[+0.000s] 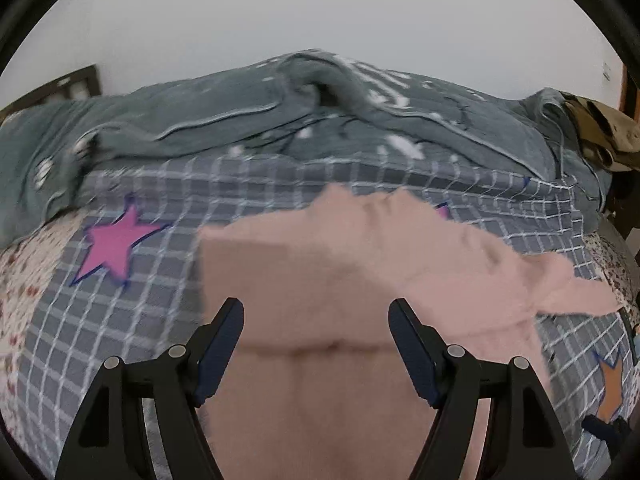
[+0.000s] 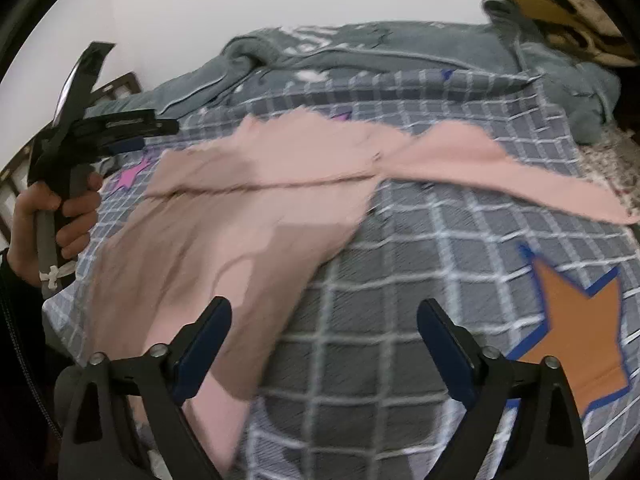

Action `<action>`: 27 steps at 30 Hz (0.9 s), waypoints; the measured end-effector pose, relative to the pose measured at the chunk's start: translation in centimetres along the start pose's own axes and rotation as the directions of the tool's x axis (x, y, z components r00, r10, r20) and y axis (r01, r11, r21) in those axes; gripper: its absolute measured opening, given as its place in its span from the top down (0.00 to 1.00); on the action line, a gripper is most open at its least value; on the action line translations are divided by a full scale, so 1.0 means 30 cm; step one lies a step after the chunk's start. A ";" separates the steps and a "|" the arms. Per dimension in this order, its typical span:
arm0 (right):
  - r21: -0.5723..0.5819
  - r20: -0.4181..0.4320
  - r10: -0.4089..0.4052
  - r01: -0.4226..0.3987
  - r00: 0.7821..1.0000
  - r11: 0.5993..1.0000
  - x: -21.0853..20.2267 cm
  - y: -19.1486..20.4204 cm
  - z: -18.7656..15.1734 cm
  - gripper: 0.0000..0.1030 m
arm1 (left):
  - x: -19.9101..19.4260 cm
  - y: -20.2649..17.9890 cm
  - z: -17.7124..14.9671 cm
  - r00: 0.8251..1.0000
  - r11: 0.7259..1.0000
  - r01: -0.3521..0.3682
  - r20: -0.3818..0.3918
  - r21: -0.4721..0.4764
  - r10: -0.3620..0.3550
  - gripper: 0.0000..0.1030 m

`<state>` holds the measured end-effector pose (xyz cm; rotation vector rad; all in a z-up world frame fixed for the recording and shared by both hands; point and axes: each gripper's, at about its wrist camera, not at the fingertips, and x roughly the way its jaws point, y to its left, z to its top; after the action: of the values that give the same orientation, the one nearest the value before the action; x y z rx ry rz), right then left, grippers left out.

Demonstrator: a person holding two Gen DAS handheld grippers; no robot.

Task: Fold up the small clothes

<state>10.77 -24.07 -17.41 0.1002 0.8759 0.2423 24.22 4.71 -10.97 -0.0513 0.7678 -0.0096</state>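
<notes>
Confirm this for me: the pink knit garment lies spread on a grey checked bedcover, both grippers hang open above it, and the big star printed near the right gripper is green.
Only the star's colour is wrong. The right wrist view shows an orange star with a blue outline beside the right gripper. The rest stands: the pink knit garment lies on the grey checked bedcover, and the left gripper is open too.

A pale pink garment (image 2: 256,200) of soft fabric lies spread flat on the bed, partly folded, one layer doubled over along a crosswise crease. A long sleeve (image 2: 500,168) stretches out to the right, lying flat. Its near hem reaches the bed's near edge
</notes>
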 end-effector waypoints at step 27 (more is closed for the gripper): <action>0.005 -0.136 0.076 -0.076 0.988 0.997 0.043 0.171 -0.277 0.80 | -0.160 0.149 -0.660 0.964 0.988 0.089 -0.239 -0.128 -0.117 0.68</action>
<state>4.29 -18.87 -22.74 0.1183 1.0088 0.3228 6.97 8.47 -22.09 -0.2046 1.0131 -0.0714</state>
